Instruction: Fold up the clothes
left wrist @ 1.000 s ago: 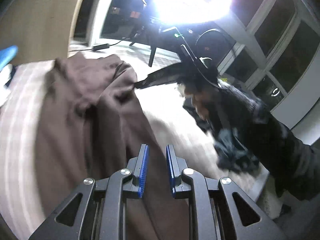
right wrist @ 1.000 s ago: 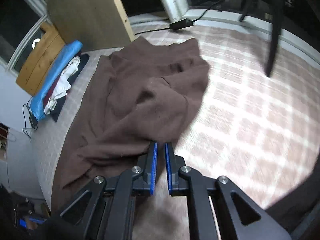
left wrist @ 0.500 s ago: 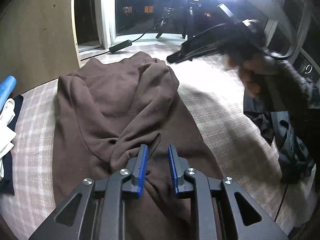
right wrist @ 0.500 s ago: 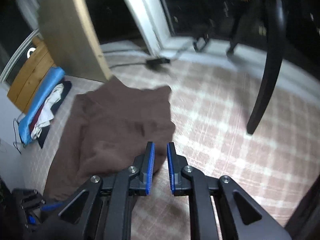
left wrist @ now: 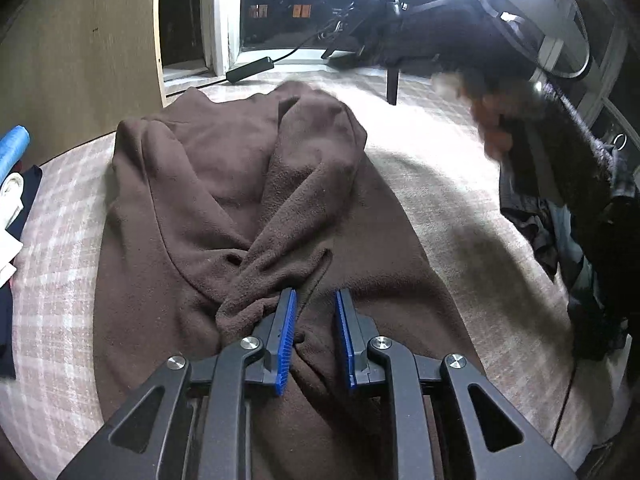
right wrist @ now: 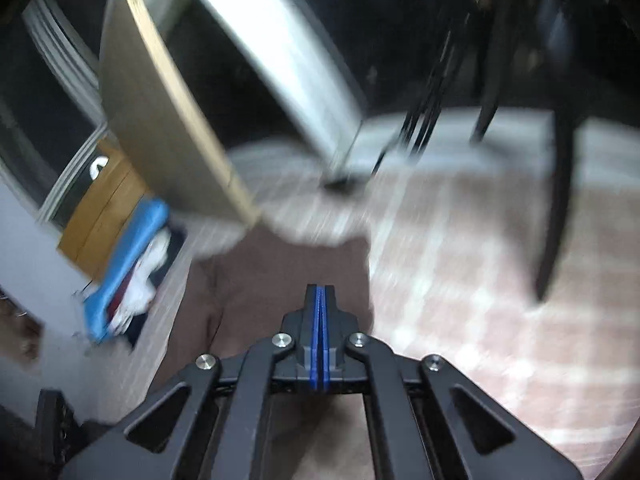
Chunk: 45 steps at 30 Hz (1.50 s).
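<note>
We see a brown fleece top lying spread out on a checked pink-and-white cover. The top is rumpled. One long part of it is twisted like a rope and runs down toward the bottom of the left view.

Our left hand-held gripper hangs low over the top, right at the end of that twisted part. Its blue pads stand a little apart. The left pad is touching the bunched cloth, but the pads are not squeezing anything, so this hand-held gripper is released.

Our right hand-held gripper is clenched tight. Its two blue pads press flat on each other and no cloth is between them. Its jaws have just been closing. The brown fleece top lies below and ahead of it in this blurry view.

In the left view, a hand in a dark sleeve is up on the right, away from the top. A blue thing with some white cloth beside it sits at the left edge of the cover. A dark pile of clothes lies on the right.
</note>
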### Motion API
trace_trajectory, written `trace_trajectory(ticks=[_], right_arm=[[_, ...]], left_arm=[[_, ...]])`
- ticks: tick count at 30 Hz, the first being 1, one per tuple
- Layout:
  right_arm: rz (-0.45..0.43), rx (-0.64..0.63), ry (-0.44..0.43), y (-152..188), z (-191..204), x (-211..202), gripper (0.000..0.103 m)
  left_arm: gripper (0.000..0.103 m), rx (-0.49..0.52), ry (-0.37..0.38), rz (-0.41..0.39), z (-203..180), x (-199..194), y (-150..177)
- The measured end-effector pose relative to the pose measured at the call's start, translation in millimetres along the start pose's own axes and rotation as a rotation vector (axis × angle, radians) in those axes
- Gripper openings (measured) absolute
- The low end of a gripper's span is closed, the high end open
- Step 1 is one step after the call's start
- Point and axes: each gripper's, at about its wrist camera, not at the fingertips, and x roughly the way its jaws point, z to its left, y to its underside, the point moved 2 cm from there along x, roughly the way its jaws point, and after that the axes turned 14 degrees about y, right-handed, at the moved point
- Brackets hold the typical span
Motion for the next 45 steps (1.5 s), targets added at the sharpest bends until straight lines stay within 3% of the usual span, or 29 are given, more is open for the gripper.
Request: trace_trajectory(ticks=[2, 5, 7, 8, 9, 10, 11, 16, 18, 20, 21, 22, 25, 30, 31, 33, 35, 38, 41, 45], right_arm=[[-0.024, -0.011, 0.048, -6.6, 1.6, -7.3, 0.002], [0.097, 0.007, 0.036, 5.9, -2.6, -0.7, 0.009], [0.117, -0.032, 0.065, 25.4, -1.3, 0.0, 0.009], [0.125, -0.047, 0.078, 33.8, -0.1, 1.4, 0.012], [0.145, -0.048, 0.075, 43.2, -0.2, 3.4, 0.016], [0.164, -0.046, 0.070, 52.4, -1.1, 4.9, 0.027], [0.179, -0.027, 0.047, 61.0, -4.9, 3.9, 0.034], [0.219, -0.007, -0.040, 90.4, -3.0, 6.1, 0.034], [0.221, -0.004, -0.071, 94.1, -0.6, 8.3, 0.034], [0.210, -0.016, -0.092, 95.1, 2.9, 11.6, 0.034], [0.203, -0.024, -0.101, 95.0, 4.7, 13.2, 0.034], [0.197, -0.029, -0.112, 94.8, 6.2, 14.9, 0.034], [0.199, -0.011, -0.159, 94.0, 5.4, 19.8, 0.034], [0.191, -0.015, -0.219, 93.0, 3.3, 24.2, 0.033], [0.190, -0.011, -0.232, 93.0, 1.8, 23.1, 0.009], [0.187, -0.005, -0.253, 92.8, -1.5, 20.2, 0.004], [0.154, 0.000, -0.236, 92.0, -11.2, 11.4, 0.004], [0.160, -0.036, -0.066, 89.5, -18.9, 11.9, 0.007], [0.133, 0.013, -0.081, 69.4, -27.5, 13.4, 0.010], [0.134, 0.039, -0.088, 45.3, -30.2, 28.2, 0.013]], left_arm=[[0.019, 0.003, -0.002, 0.000, 0.0, 1.4, 0.9], [0.019, -0.004, -0.011, 0.010, -3.8, -1.0, -1.8], [0.021, 0.026, -0.005, 0.001, -15.5, -9.5, -8.8], [0.023, 0.065, 0.001, -0.012, -23.0, -12.7, -18.6], [0.033, 0.104, 0.004, -0.024, -30.0, -15.3, -28.2], [0.045, 0.143, -0.006, -0.030, -33.7, -14.3, -36.8], [0.046, 0.186, -0.031, -0.032, -36.9, -10.4, -48.5], [0.045, 0.289, -0.107, -0.010, -29.6, 24.3, -106.7], [0.045, 0.276, -0.064, 0.058, -18.6, 47.1, -116.1], [0.037, 0.258, -0.029, 0.118, -6.4, 64.1, -118.5], [0.016, 0.246, 0.003, 0.136, -0.1, 70.8, -118.8], [0.005, 0.226, 0.023, 0.138, 4.8, 71.9, -119.2], [0.004, 0.179, 0.091, 0.121, 12.6, 65.9, -122.6], [0.004, 0.084, 0.198, 0.022, 25.3, 36.4, -131.3], [0.004, 0.061, 0.214, 0.007, 28.7, 33.0, -132.9], [0.004, 0.032, 0.238, -0.014, 35.7, 32.3, -132.6], [0.004, 0.012, 0.201, -0.017, 48.1, 38.3, -127.6], [0.005, -0.036, 0.135, 0.045, 67.7, 57.2, -116.9], [0.012, -0.073, 0.179, 0.006, 71.9, 54.2, -115.9], [0.026, -0.033, 0.143, -0.033, 60.1, 37.2, -123.0]])
